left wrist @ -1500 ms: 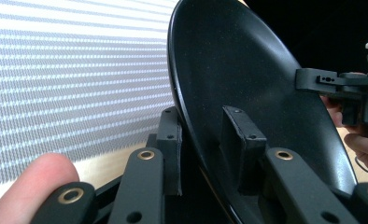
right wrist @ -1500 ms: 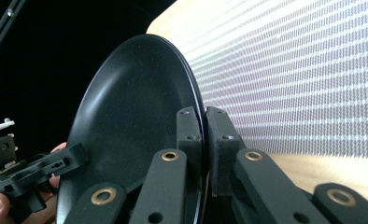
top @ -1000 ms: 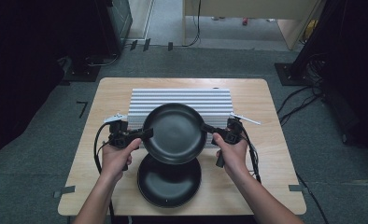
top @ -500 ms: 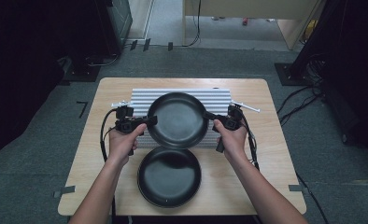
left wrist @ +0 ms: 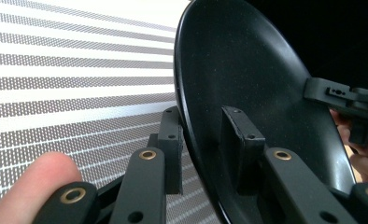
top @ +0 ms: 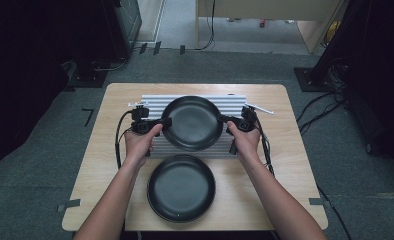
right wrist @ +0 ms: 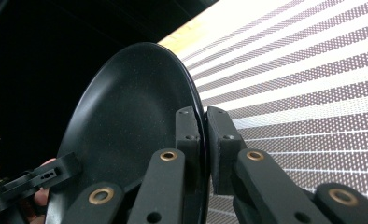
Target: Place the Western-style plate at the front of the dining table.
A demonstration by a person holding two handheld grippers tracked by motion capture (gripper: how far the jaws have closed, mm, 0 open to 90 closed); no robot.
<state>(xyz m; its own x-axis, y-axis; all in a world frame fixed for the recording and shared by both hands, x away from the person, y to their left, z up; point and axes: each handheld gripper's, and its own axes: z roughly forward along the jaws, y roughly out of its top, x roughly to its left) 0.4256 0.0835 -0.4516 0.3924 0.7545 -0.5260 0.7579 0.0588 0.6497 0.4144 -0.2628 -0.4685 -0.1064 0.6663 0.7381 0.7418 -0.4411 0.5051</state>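
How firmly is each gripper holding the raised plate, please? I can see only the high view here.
Observer: In the right gripper view, the right gripper has its jaws closed on the rim of the raised plate, one on each face.
Operator: Thank you. And the left one?
Observer: In the left gripper view, the left gripper straddles the opposite rim: one jaw lies against the plate's inner face, the other behind it.
Operator: What lies beneath the plate?
Observer: The ribbed rack appears just behind the plate; whether they touch, I cannot tell.
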